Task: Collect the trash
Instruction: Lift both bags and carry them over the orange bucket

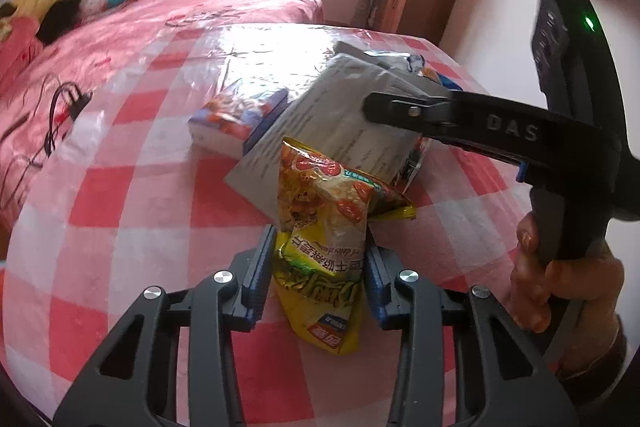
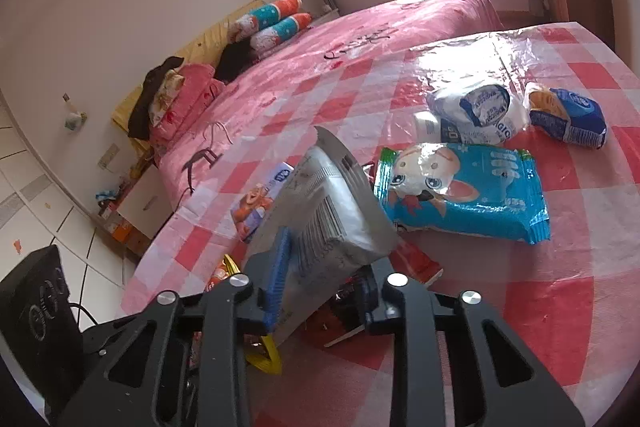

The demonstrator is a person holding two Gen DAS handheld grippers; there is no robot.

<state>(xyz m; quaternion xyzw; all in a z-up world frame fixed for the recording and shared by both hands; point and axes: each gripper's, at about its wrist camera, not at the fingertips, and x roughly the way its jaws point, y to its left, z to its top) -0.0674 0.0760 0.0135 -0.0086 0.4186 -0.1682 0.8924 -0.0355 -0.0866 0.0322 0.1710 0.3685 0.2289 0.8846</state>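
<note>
Gripping: left gripper (image 1: 318,275) pinches yellow noodle wrapper (image 1: 320,227), long axis running up-frame.
Right gripper (image 2: 320,287): clamped on grey pouch (image 2: 324,211), centre frame.

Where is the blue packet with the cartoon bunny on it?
In the right wrist view, the blue cartoon-bunny plastic packet lies flat on the red-checked tablecloth, right of the grey foil pouch, in front of the white crumpled wrapper.
</note>
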